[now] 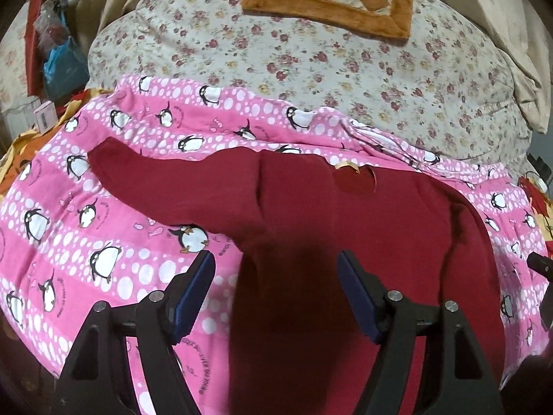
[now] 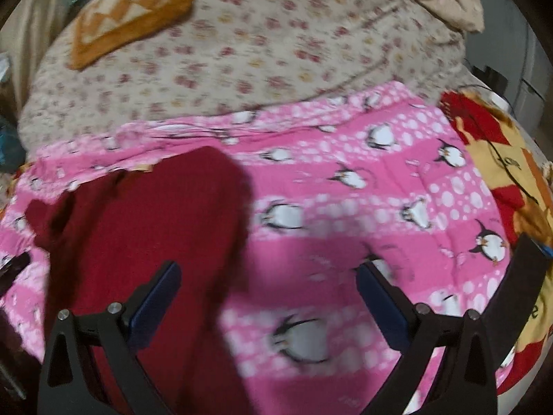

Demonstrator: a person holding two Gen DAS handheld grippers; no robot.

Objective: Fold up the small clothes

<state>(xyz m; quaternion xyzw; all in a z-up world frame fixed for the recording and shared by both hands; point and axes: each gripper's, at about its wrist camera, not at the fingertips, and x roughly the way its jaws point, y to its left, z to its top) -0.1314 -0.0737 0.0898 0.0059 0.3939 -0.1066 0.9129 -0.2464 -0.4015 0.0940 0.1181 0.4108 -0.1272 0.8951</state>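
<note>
Fingers of the left gripper (image 1: 274, 269) are standing wide apart and gripping nothing, hovering over the dark red top (image 1: 311, 214), probably lining up a fold. That top is lying flat on the pink penguin blanket (image 1: 69, 242), one sleeve (image 1: 145, 176) stretching leftward. Right gripper (image 2: 268, 282), equally spread and empty, is straddling the garment's right edge. Beyond is lying a floral quilt (image 1: 311, 55).
</note>
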